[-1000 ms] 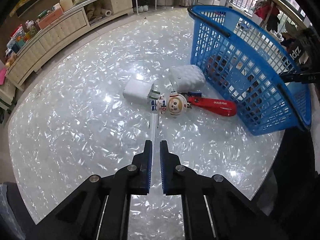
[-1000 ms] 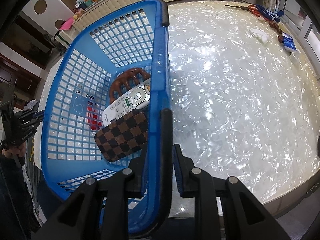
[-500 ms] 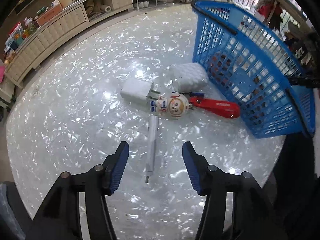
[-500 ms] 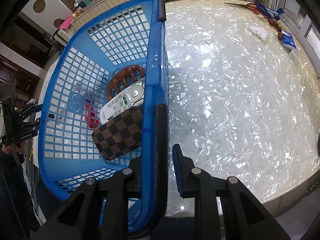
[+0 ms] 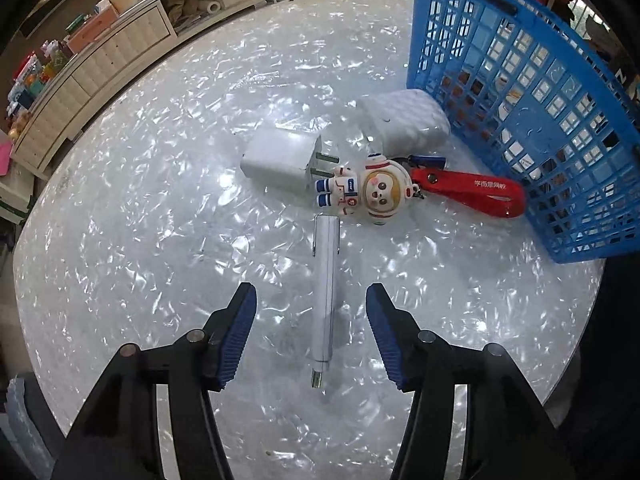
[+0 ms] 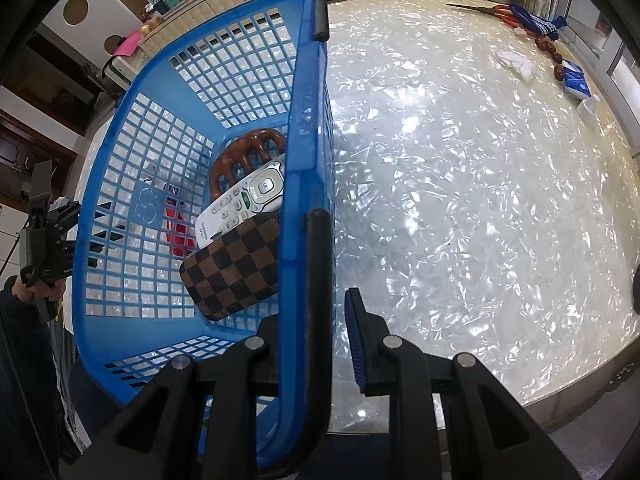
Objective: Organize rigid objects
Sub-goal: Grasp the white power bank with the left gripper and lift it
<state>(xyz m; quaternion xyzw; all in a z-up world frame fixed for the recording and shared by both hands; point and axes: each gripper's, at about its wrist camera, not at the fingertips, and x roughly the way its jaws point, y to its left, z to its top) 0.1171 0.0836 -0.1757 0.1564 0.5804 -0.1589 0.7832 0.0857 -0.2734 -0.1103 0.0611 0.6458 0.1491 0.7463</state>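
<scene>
Down comes the left tool [image 5: 311, 308], and its blue pads, pressed together a second ago, now stand well apart on either side of the white pen [image 5: 326, 292], touching nothing. That pen lies flat on the pearly bench [image 5: 160, 200], tip pointing back toward the camera, cap end just short of the astronaut figure [image 5: 366, 192]. Beside the figure sits a white plug adapter [image 5: 280, 158], its prongs reaching toward the little astronaut, and behind them a white quilted case [image 5: 404, 122] rests close against the wall of the blue basket [image 5: 520, 80]. A red strap [image 5: 468, 192] trails from the figure toward the basket's foot.

Over on the other side, the right tool [image 6: 316, 320] hasn't budged: its jaws are clamped on the basket's rim and black handle, steadying it. Inside, in the right wrist view, three things are already in: a checkered pouch [image 6: 232, 272], a white remote [image 6: 244, 200] and a brown hair claw [image 6: 248, 152].

So by my reckoning it's partway: three items stowed, and the pen, adapter, figure with strap, and quilted case are all waiting outside. The pen looks like the next pick, and it's lined up nicely between the pads.
</scene>
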